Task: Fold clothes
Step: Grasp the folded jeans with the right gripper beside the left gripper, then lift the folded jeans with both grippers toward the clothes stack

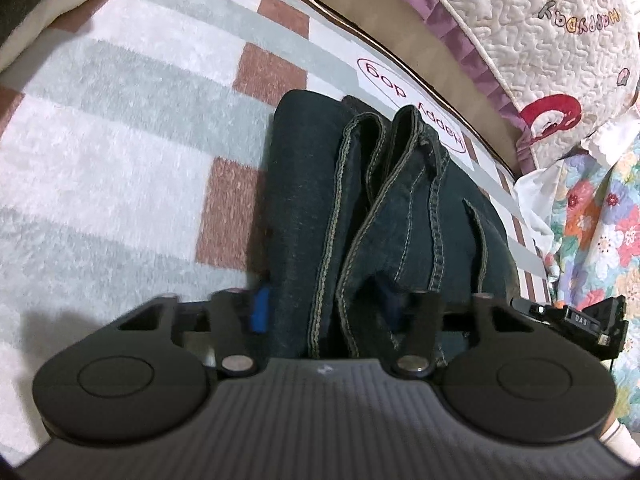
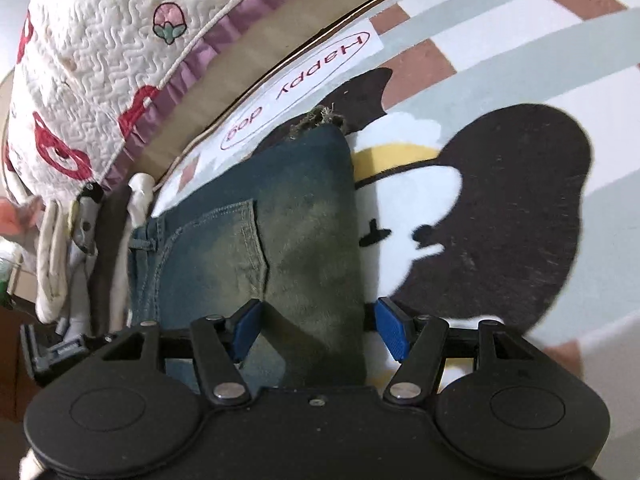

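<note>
The jeans (image 1: 360, 208) lie folded in a thick bundle on the rug (image 1: 120, 152), near its "Happy dog" label (image 2: 296, 92). Most folding looks done. Left claw (image 1: 324, 308) and right claw (image 2: 314, 326) both sit wide apart around the bundle, not squeezing.

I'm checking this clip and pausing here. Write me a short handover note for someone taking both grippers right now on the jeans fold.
Left gripper: jaws wide, straddling the bunched seams of the jeans; denim sits between the pads, no firm pinch visible.
Right gripper: open, blue pads either side of the faded panel near the back pocket, not closed on it.
Jeans lie on the striped dog-print blanket, already folded into a compact bundle, frayed hem at the far end by the "Happy dog" label.
Left: tidy the loose folds on the left gripper's side, then flatten or finish.
</note>
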The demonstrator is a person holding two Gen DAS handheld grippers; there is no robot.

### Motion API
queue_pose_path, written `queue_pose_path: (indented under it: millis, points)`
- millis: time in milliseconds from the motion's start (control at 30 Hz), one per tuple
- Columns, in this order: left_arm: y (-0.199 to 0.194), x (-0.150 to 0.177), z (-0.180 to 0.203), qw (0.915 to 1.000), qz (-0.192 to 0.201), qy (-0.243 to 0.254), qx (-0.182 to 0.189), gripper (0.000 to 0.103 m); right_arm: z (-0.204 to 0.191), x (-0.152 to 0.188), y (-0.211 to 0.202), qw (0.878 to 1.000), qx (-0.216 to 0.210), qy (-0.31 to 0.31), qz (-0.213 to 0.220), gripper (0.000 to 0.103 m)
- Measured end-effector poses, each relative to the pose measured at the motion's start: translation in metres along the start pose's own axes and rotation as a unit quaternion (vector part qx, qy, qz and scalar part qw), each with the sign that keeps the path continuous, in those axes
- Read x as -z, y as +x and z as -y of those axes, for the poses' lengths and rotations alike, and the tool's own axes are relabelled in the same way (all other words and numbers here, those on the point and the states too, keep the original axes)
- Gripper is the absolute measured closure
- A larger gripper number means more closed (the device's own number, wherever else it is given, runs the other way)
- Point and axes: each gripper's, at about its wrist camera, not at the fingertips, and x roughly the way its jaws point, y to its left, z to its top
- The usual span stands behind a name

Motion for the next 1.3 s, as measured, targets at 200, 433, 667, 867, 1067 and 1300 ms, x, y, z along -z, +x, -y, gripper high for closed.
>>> queue_pose_path:
  millis: [200, 433, 667, 867, 1067, 1300]
  points:
    - [-0.005, 0.002, 0.006, 0.9997, 0.018, 0.016, 0.005, 0.079, -0.009, -0.013, 0.018, 0.999, -0.02, -0.013, 0.025, 0.039]
    - [-0.011, 0.008, 0.044, 0.9907, 0.036, 0.124, -0.044, 0.083, -0.051, -0.014, 0.006, 0.991, 0.003, -0.129, 0.047, 0.078]
    - [-0.014, -0.001, 0.016, 0.9992, 0.029, 0.008, 0.026, 0.079, -0.058, -0.018, -0.003, 0.986, 0.012, -0.162, 0.041, 0.077]
    - [-0.009, 0.004, 0.017, 0.999, 0.019, 0.014, 0.038, 0.053, -0.05, -0.015, -0.002, 0.989, 0.006, -0.14, 0.043, 0.074]
    - [-0.001, 0.002, 0.017, 0.9989, 0.004, 0.001, 0.047, 0.037, -0.037, -0.017, 0.004, 0.995, -0.005, -0.095, 0.033, 0.068]
    - [0.014, 0.01, 0.021, 0.9994, -0.007, 0.034, 0.008, 0.038, -0.027, -0.009, 0.006, 0.998, -0.016, -0.067, 0.002, 0.052]
